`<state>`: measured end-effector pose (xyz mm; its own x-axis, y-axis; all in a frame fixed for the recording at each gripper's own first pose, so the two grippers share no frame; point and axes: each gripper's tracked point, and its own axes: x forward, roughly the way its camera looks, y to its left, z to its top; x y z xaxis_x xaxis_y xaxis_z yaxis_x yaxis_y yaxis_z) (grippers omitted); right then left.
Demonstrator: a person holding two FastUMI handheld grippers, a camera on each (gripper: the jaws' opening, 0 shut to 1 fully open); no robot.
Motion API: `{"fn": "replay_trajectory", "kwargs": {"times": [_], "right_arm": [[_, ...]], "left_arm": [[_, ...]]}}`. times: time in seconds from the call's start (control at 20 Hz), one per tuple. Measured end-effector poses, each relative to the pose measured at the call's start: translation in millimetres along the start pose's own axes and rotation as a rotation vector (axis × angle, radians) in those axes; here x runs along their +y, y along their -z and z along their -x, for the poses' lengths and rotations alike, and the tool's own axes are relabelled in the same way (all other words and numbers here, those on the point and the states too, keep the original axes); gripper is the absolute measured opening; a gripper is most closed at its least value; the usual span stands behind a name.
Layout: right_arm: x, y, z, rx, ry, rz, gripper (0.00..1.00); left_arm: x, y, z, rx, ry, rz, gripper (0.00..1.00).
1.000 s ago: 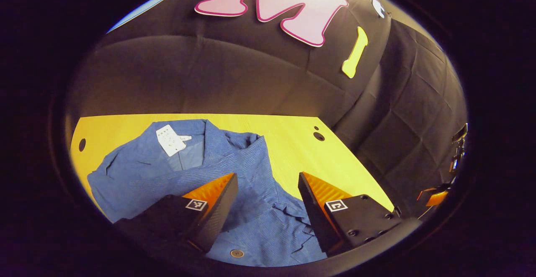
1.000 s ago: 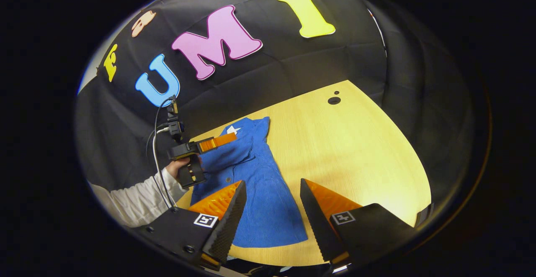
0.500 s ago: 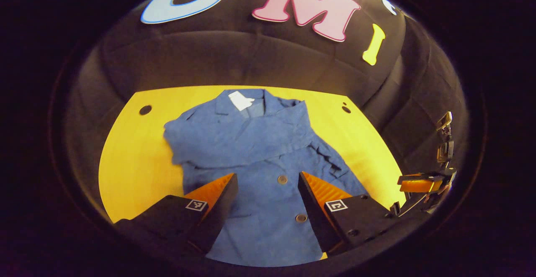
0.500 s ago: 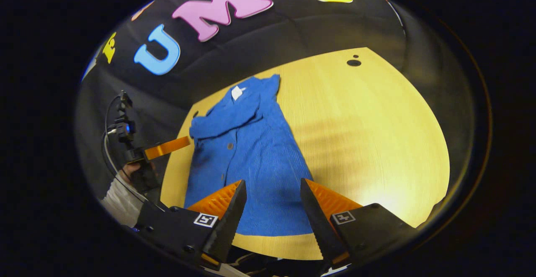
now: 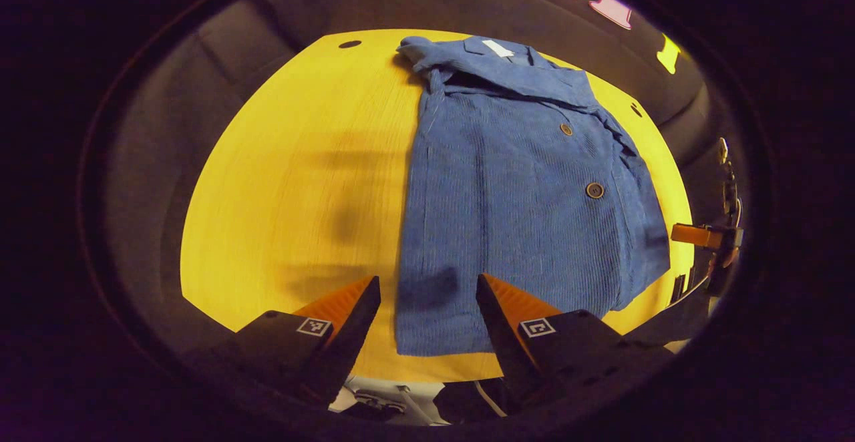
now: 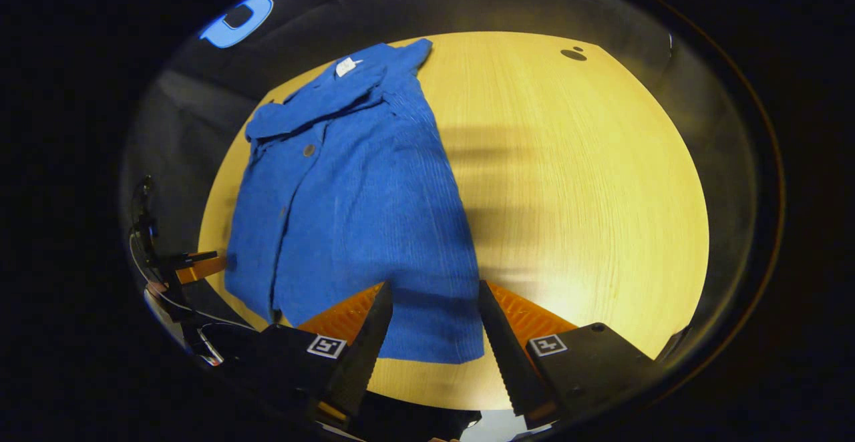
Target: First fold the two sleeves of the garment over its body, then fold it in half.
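A blue button-up shirt (image 5: 514, 188) lies flat on the yellow table (image 5: 294, 181), collar and white tag at the far end, both sleeves folded across the chest. My left gripper (image 5: 427, 282) stands open above the hem's left corner, with nothing between its fingers. In the right gripper view the shirt (image 6: 361, 201) runs from the far collar to the near hem. My right gripper (image 6: 434, 286) hovers open over the hem's right corner, also holding nothing. Each gripper shows at the edge of the other's view: the right gripper (image 5: 701, 236) and the left gripper (image 6: 190, 265).
Bare tabletop (image 6: 574, 181) stretches to the right of the shirt, with a round hole (image 6: 573, 55) near the far edge. Another hole (image 5: 349, 44) sits at the far left corner. The table's near edge runs just below both grippers. Black cloth walls surround the table.
Both grippers have drawn back from the collar end to the near hem and tilted down. Both stayed open. The shirt has not moved.
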<state>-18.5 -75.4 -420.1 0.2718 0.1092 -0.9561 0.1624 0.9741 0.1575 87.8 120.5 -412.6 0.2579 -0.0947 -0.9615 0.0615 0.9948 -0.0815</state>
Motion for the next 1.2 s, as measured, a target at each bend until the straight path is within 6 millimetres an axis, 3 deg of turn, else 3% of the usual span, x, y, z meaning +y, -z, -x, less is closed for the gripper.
{"fn": "replay_trajectory", "kwargs": {"times": [0.25, 0.4, 0.6, 0.75, 1.1, 1.2], "right_arm": [[-8, 11, -7, 0.052, 0.048, -0.022, 0.84], [-12, 14, -8, 0.062, 0.066, -0.038, 0.84], [-15, 19, -9, 0.071, 0.073, -0.050, 0.84], [-18, 29, -14, 0.101, 0.093, -0.048, 0.84], [-18, 27, -18, 0.100, 0.174, -0.001, 0.85], [-8, 27, -20, 0.096, 0.177, 0.011, 0.84]], "left_arm": [[13, 23, 0, 0.095, -0.073, -0.045, 0.85], [12, 21, 1, 0.103, -0.079, -0.074, 0.88], [7, 28, -3, 0.167, -0.080, -0.070, 0.84], [3, 20, -4, 0.168, -0.077, -0.088, 0.85], [3, 18, -6, 0.132, -0.079, -0.100, 0.86], [2, 19, -6, 0.124, -0.076, -0.091, 0.86]]}}
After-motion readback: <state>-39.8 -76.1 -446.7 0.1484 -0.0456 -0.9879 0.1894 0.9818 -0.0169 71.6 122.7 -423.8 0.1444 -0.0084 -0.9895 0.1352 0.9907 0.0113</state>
